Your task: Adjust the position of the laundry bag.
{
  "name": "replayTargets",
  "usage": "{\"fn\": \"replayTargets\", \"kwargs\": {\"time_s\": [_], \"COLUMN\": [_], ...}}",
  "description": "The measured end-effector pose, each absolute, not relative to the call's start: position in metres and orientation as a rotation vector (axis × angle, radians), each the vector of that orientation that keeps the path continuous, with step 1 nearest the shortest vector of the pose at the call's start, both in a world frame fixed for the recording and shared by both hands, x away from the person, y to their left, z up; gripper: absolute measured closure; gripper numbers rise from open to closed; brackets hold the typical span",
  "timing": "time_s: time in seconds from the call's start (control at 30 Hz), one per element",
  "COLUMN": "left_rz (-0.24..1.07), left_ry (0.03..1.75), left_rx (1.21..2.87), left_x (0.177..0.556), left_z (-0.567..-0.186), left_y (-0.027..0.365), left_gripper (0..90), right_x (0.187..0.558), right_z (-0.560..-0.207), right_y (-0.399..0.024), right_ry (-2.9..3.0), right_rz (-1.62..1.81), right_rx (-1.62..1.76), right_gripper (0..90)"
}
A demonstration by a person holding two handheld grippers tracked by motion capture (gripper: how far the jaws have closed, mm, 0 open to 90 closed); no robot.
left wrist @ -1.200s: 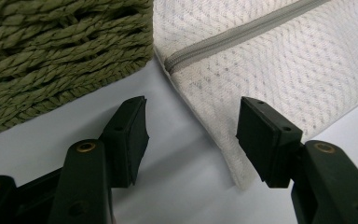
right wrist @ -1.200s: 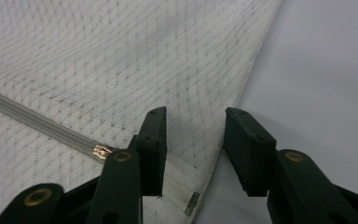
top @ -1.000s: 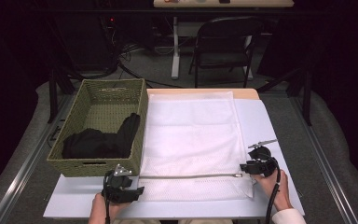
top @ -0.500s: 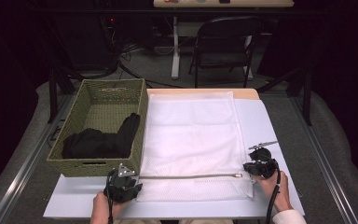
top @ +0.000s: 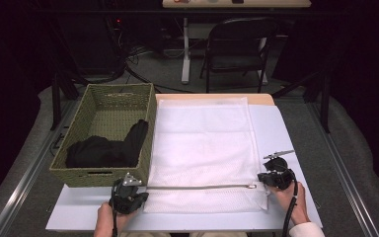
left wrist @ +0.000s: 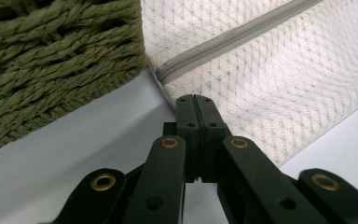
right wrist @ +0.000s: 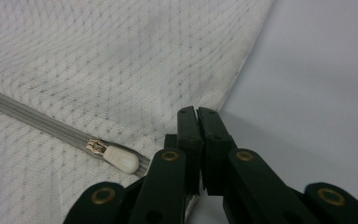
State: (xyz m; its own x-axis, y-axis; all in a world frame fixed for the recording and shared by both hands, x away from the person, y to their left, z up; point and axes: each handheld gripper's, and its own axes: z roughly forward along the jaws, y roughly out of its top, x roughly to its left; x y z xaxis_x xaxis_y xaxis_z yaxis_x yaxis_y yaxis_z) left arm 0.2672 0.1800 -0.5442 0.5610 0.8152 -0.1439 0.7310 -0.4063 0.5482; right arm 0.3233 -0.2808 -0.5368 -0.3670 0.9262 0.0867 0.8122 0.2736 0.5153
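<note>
While both hands rest low, left gripper (top: 137, 193) and right gripper (top: 261, 178) jaws pinched on mesh bag (top: 202, 143) edges

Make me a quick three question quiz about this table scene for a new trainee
1. True or false: the zipper on the mesh bag is closed along its length.
2. What lies inside the basket? A) dark cloth B) white towels C) nothing
3. Fill in: the left gripper sits at the bag's edge, next to the ____.

Key: 1 true, with the pull at the end near the right gripper. 2 A, the dark cloth. 3 basket.
</note>
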Motion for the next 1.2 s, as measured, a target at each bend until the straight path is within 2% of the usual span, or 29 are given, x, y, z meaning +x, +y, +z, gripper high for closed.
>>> {"fn": "replayTargets", "kwargs": {"time_s": [1.2], "left_rz": [0.110], "left_ry": [1.233], "left_rx": [2.255], "left_x": [0.249], "left_z": [-0.538], "left_y": [0.190], "left_gripper": [90.0], "right_x": [0.297], "right_z": [-0.531], "right_y": [-0.273], "right_ry": [2.375], "right_rz": [0.692], "right_rx": [1.532], "right_gripper": [87.9]}}
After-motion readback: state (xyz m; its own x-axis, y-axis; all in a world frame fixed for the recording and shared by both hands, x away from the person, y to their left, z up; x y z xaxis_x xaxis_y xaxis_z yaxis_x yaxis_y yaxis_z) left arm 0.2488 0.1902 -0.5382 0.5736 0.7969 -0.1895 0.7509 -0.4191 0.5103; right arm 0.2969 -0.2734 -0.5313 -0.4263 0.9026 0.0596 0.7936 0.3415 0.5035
